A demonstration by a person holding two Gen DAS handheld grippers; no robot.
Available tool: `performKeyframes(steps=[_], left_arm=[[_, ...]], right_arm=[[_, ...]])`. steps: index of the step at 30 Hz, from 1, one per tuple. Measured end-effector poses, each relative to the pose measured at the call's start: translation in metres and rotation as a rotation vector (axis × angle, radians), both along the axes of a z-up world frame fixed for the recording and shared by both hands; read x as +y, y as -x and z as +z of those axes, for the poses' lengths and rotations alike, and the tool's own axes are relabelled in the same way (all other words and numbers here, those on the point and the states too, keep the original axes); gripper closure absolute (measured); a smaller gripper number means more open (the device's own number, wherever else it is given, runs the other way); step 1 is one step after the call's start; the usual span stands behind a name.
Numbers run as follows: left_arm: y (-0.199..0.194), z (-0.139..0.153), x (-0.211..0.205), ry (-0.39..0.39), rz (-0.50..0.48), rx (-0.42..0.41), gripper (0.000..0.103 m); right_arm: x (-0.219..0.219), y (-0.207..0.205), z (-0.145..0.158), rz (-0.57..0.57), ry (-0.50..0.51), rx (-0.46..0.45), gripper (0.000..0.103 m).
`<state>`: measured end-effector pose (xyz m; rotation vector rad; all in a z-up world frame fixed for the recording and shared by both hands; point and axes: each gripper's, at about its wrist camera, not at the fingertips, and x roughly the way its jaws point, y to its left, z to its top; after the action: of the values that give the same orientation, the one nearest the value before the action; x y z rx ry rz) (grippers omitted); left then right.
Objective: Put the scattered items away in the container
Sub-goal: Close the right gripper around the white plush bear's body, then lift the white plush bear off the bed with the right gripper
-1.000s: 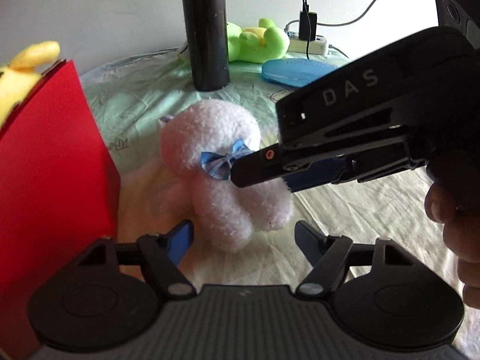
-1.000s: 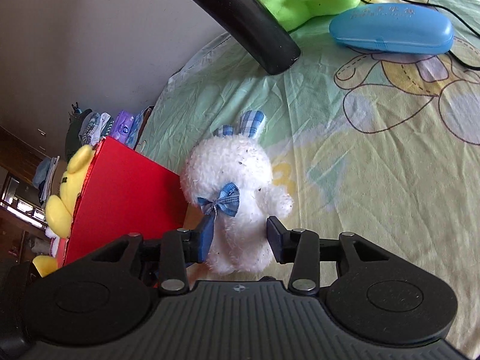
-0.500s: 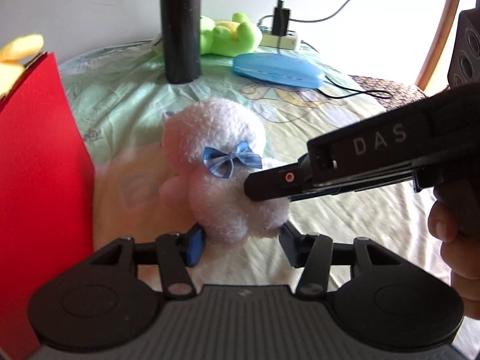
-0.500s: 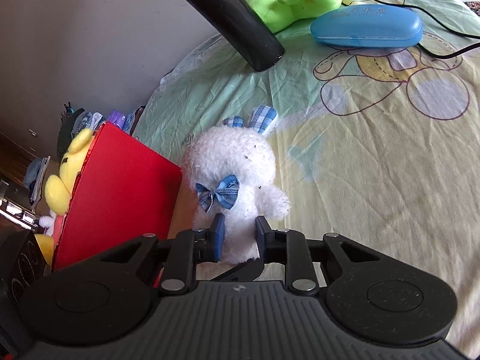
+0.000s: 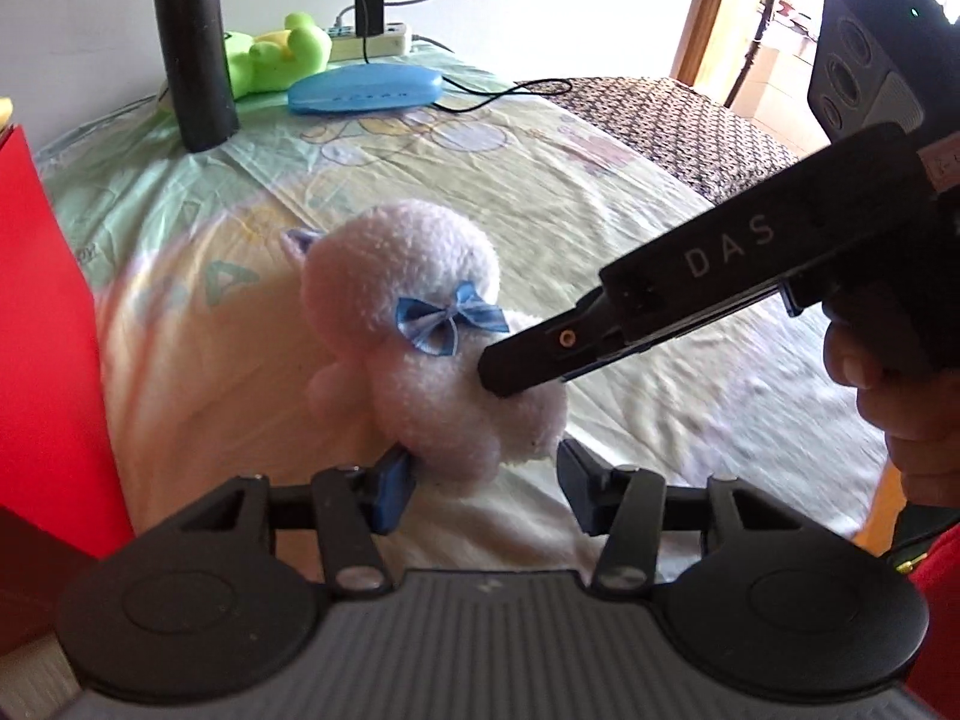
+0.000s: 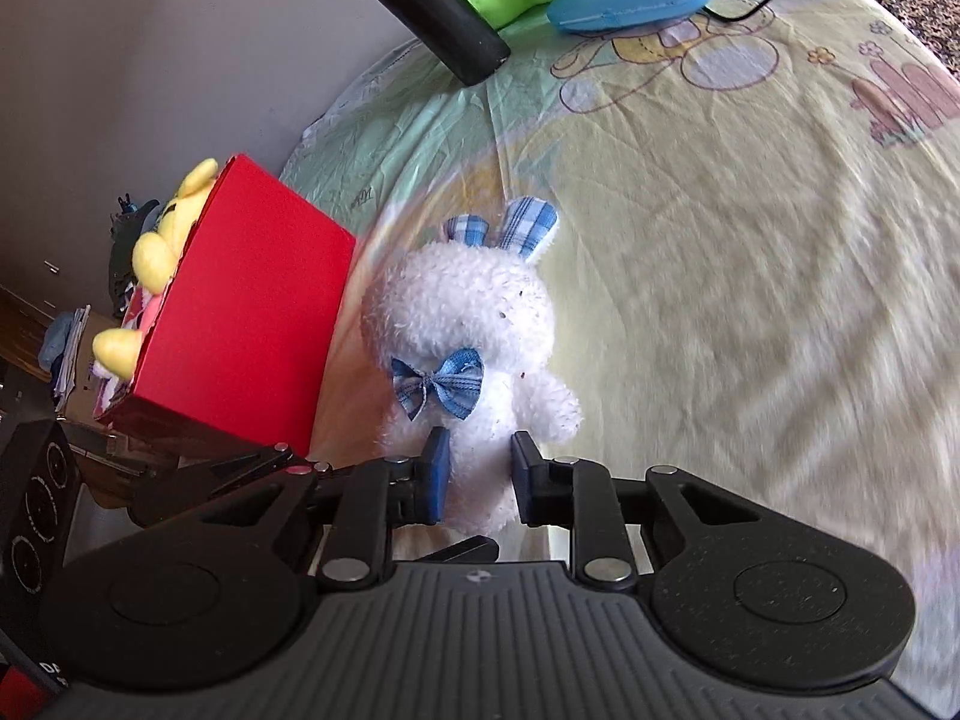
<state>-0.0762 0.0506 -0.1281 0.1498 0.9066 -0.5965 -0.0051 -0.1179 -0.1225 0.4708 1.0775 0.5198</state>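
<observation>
Cartoon-print bedsheet point(image 6: 720, 240) meets plain white wall point(image 6: 180, 60).

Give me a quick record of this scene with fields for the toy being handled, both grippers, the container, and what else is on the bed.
toy: white plush rabbit, blue bow, upright beside the box
left gripper: closed on the rabbit's base
right gripper: closed on the rabbit's lower body
container: red box, yellow plush inside
also on bed: black bottle, green plush, blue case
</observation>
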Motion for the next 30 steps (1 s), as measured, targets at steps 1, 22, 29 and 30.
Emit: performKeyframes(steps=[1,22,29,30], left_arm=[[0.005,0.0,0.002,0.001,-0.009,0.003,0.05],[-0.027,0.008,0.024,0.16,0.163,0.053,0.036],[-0.031,-0.003,0.019,0.176,0.161,0.084,0.033],[-0.031,-0.004,0.018,0.178,0.16,0.086,0.033]], right_arm=[[-0.001,0.009,-0.001,0.003,-0.001,0.009,0.079],[0.005,0.005,0.002,-0.124,-0.055,-0.095,0.045],[0.015,-0.001,-0.014,-0.073,-0.073,-0.03,0.045],[0.017,-0.001,-0.016,-0.071,-0.071,-0.022,0.047]])
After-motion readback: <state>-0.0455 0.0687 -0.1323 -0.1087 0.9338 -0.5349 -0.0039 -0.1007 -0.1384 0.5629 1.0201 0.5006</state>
